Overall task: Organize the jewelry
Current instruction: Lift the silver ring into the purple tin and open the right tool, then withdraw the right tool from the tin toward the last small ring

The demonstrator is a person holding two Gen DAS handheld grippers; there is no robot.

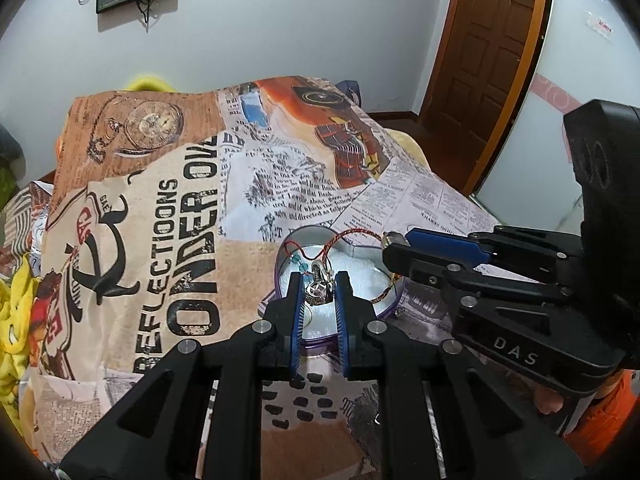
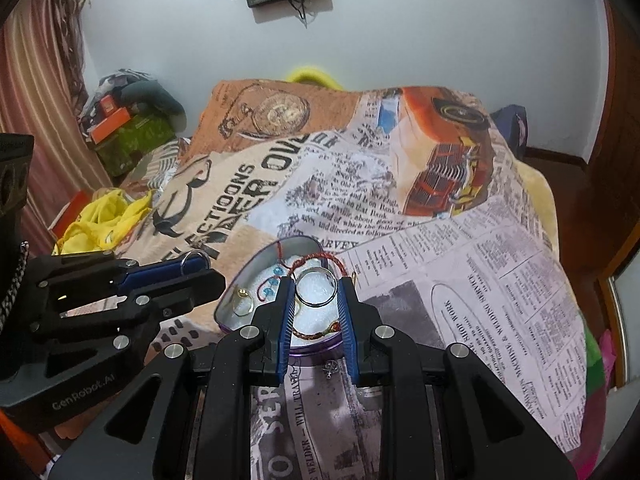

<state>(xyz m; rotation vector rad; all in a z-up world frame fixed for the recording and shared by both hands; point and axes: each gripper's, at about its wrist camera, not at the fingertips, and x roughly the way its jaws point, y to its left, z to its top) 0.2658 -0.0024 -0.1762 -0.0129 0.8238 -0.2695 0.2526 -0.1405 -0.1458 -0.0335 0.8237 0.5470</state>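
Note:
A purple heart-shaped tin [image 1: 280, 268] with a white lining sits on the printed bedspread [image 1: 168, 240]; it also shows in the right wrist view [image 2: 224, 308]. My left gripper [image 1: 319, 286] is shut on a silver ring [image 1: 318, 286] with an ornate top, over the tin. My right gripper [image 2: 316, 286] is shut on a plain silver band ring [image 2: 316, 286], held over the tin. A red braided cord bracelet [image 1: 352, 234] with turquoise beads [image 1: 298, 262] lies in the tin. A gold ring [image 2: 244, 302] lies at the tin's left side.
A small silver charm [image 2: 331, 368] lies on the bedspread just in front of the tin. Yellow cloth [image 2: 104, 220] and boxes [image 2: 120, 136] are piled at the left. A wooden door [image 1: 492, 52] stands at the back right.

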